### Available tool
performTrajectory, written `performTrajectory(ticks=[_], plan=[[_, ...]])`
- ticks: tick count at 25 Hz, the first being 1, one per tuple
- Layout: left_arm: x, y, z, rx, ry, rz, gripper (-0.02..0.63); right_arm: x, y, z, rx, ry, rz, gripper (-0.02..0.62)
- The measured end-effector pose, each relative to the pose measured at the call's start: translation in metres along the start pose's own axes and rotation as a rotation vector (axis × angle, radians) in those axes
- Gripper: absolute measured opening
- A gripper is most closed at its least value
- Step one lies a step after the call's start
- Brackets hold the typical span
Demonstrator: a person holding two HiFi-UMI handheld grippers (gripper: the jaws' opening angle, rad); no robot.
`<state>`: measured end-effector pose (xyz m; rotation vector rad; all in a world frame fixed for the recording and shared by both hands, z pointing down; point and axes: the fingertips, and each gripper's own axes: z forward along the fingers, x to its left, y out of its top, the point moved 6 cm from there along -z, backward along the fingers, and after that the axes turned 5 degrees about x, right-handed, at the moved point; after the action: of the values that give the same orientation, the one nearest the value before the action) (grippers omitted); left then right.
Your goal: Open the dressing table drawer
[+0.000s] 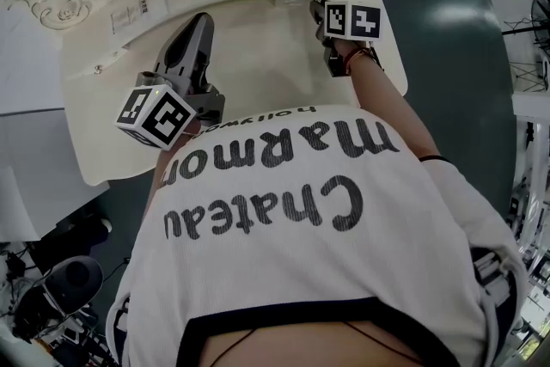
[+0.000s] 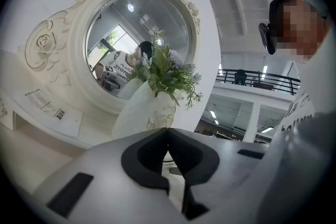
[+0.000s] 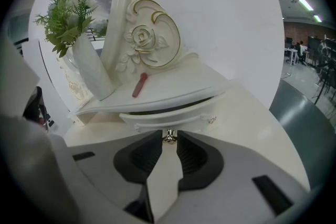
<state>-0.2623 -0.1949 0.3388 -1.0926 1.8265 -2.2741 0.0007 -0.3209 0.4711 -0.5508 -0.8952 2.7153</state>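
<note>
Facing right tongs [image 3: 169,134], crosswise drawer's [image 3: 149,122] knob [image 3: 169,138] seems gripped.

Bench [image 1: 258,64]: cream, plain. Drawer [image 3: 173,118]: same cream; knob [image 3: 169,137] silver. Mirror frame [image 3: 149,34]: cream, carved rose and scrolls edged in gold. Vase [image 2: 139,113]: white, faint gold scrollwork. Foliage [image 2: 168,73]: green, with pale lilac flowers. Stick [image 3: 139,84]: red. Left gripper [image 2: 168,132] and right gripper [image 3: 169,139]: grey, fingers [image 3: 142,157] padded black. Marker cube [image 1: 155,114]: black-and-white squares. Shirt [image 1: 326,271]: white, black lettering. Floor [image 1: 455,56]: dark grey-green.
</note>
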Motion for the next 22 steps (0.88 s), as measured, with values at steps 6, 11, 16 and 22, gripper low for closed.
performTrajectory(ticks=[6, 11, 16, 22], plan=[[-0.001, -0.002, -0.001, 0.005, -0.008, 0.001, 0.023, 0.001, -0.004, -0.002, -0.001, 0.0, 0.0, 0.1], [-0.003, -0.002, -0.002, 0.0, -0.007, 0.003, 0.023, 0.0, -0.007, -0.005, -0.002, 0.005, 0.004, 0.1], [-0.003, -0.004, -0.004, 0.002, -0.001, -0.002, 0.023, 0.001, -0.009, -0.007, 0.003, 0.005, 0.006, 0.1], [-0.006, -0.006, -0.003, 0.011, -0.016, -0.007, 0.023, 0.002, -0.012, -0.011, 0.014, 0.004, -0.008, 0.1]])
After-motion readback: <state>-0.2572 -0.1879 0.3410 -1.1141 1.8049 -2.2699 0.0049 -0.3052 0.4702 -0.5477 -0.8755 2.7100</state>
